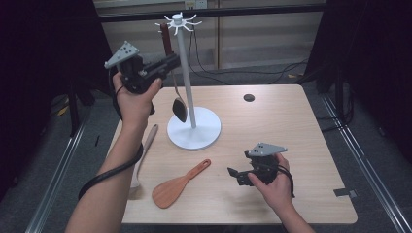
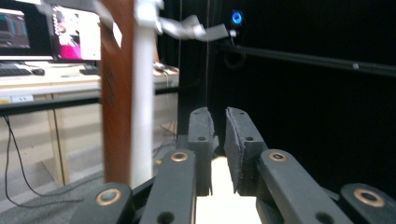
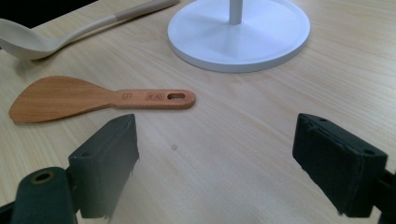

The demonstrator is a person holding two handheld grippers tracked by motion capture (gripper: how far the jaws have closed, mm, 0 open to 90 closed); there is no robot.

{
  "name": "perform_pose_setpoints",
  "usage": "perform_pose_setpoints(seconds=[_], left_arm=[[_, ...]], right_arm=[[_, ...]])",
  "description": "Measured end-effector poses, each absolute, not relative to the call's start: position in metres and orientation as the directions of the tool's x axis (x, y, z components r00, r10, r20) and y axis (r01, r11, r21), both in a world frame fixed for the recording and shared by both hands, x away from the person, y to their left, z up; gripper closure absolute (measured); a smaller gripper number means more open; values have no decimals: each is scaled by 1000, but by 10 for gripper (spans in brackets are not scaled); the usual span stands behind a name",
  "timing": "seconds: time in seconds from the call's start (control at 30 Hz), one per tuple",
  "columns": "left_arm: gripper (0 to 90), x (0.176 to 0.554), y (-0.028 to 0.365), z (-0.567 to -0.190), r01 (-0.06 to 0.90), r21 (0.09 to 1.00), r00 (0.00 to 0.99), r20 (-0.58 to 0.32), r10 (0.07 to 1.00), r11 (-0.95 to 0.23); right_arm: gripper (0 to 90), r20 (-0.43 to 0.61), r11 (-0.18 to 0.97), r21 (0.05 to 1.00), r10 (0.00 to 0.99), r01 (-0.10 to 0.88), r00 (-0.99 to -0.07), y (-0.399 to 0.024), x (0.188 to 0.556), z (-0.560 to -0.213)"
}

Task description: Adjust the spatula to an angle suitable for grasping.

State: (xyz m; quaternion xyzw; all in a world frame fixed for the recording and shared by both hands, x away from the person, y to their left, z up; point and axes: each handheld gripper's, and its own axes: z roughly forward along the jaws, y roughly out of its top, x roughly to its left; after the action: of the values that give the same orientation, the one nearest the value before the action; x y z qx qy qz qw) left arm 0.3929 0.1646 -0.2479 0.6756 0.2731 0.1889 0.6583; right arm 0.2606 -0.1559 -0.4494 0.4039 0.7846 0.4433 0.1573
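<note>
In the high view, the left gripper (image 1: 167,62) is held up in the air at the far left, right next to the dark spoon (image 1: 178,99) that hangs on the white stand (image 1: 193,121). The spoon hangs from one of the little hooks at the top of the stand. Its long side runs up and down, with the brown handle up at the hook and the dark bowl pointing down, just above the round white base.

The left gripper view shows something the high view cannot: the two black jaws are almost together, with just a thin gap between them and nothing in it. The brown handle (image 2: 116,93) and the white pole (image 2: 142,93) stand just to the left of the jaws, not between them.

The right gripper (image 1: 236,175) sits low over the table (image 1: 301,145) at the near right. The right gripper view shows its jaws wide apart with nothing in them. It also shows the wooden spatula (image 3: 88,98) lying flat, with a hole in the end of its handle. Its handle points toward the stand's base (image 3: 240,35). The pale ladle (image 3: 60,32) lies farther off, at the left edge of the table.
</note>
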Motion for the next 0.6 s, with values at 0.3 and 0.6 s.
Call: perform_pose_setpoints(seconds=[0.3, 0.6], left_arm=[[701, 368, 174, -310, 193, 981, 781, -138, 609, -25], [651, 353, 190, -361, 272, 960, 765, -177, 619, -62]], right_arm=[[135, 106, 290, 820, 769, 493, -630, -152, 260, -450], [135, 106, 298, 815, 767, 497, -633, -149, 260, -452]])
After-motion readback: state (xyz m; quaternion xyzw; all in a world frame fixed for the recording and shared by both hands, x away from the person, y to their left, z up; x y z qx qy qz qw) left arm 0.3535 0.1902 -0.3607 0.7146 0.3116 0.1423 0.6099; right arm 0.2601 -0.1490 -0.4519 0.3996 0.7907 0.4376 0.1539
